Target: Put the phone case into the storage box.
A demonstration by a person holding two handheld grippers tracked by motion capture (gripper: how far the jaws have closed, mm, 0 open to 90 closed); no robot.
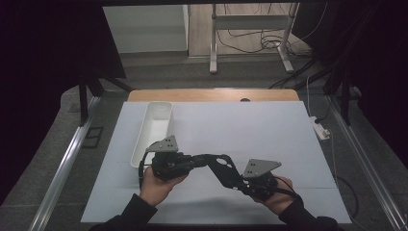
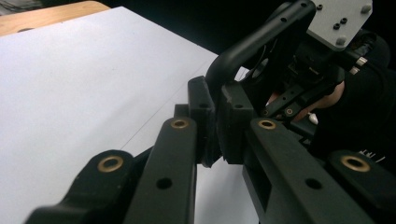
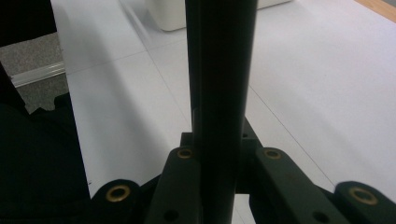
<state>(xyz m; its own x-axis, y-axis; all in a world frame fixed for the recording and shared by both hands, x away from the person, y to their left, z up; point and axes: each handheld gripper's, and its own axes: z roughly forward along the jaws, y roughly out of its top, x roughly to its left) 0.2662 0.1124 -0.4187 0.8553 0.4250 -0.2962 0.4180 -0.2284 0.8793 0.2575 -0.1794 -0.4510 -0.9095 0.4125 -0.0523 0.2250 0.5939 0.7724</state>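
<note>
Black plastic bracket (image 1: 219, 166), flat and bent, with round holes, is held between both grippers above the white sheet (image 1: 269, 139), near its front edge and off the near end of the white tray (image 1: 153, 129)

Left gripper (image 1: 192, 160): just front-right of the tray's near end, jaws pointing right. Its own view shows the two jaws pressed onto one end of the bracket (image 2: 243, 51), pads squeezing the plastic with no gap to be seen

Right gripper (image 1: 242, 182): farther right of the tray and nearer the sheet's front edge, jaws pointing up-left. Its own view shows the bracket (image 3: 222, 93) standing as a dark upright bar between the jaws, which pinch its lower end from both sides

Tray: long, narrow, lying along the sheet's left part; looks empty from above

Risks, as judged:
- Both hands clamp one rigid part; if they pull or twist at differing angles, the piece could slip in one grip or spring loose
- If one gripper lets go while the other holds only an end, the free end would swing down and may lever out
- Left elbow sits close to the tray; a sideways sweep could nudge it
</note>
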